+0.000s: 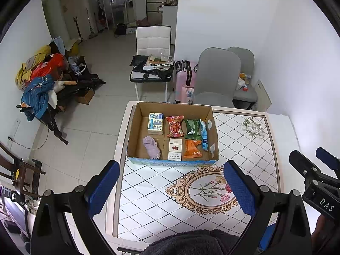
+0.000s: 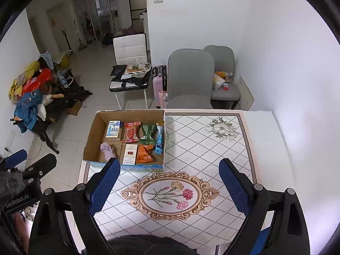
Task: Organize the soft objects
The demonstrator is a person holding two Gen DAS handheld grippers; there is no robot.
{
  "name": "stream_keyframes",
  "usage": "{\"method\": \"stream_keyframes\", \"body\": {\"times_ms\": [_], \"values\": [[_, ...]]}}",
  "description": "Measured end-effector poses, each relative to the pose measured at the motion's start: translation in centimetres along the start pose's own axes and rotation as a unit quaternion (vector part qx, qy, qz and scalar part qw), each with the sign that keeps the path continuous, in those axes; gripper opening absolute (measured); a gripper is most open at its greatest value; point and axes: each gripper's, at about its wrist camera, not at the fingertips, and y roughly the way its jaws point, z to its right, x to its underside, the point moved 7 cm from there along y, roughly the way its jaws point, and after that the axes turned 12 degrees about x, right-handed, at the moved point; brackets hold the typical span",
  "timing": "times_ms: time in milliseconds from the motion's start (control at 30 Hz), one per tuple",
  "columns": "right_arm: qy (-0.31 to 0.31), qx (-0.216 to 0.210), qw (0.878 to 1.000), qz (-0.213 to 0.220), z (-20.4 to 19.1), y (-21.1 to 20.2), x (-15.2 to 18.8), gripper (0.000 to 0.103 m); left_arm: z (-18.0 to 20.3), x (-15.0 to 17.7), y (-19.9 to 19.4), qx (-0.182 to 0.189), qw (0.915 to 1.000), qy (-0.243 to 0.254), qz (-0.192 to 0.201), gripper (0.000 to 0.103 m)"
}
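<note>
An open cardboard box (image 1: 136,131) (image 2: 91,142) stands at the far left of the patterned table. In it lie a lilac cloth (image 1: 151,147) (image 2: 108,149), a blue-white tissue pack (image 1: 155,122), a red snack bag (image 1: 175,126), a green bag (image 1: 192,129), an orange bag (image 1: 191,148), a white-red carton (image 1: 175,149) and a blue tube (image 1: 204,137). My left gripper (image 1: 171,189) is open and empty above the table, short of the box. My right gripper (image 2: 170,189) is open and empty over the flower medallion (image 2: 170,193).
The table (image 2: 212,148) has a diamond-pattern cloth; its left edge drops to the tiled floor. Two grey chairs (image 1: 214,78) and a pink suitcase (image 1: 184,78) stand behind it. A white chair (image 1: 152,63) holds papers. Clothes pile up at far left (image 1: 40,78).
</note>
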Motion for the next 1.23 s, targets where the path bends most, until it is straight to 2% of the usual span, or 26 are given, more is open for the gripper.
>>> {"method": "stream_keyframes", "body": {"times_ms": [1233], "values": [[0.0,-0.002,1.0,-0.002,-0.28,0.05,-0.35,0.096,-0.47,-0.04,-0.17,0.001,1.0,0.001,-0.001,0.1]]}}
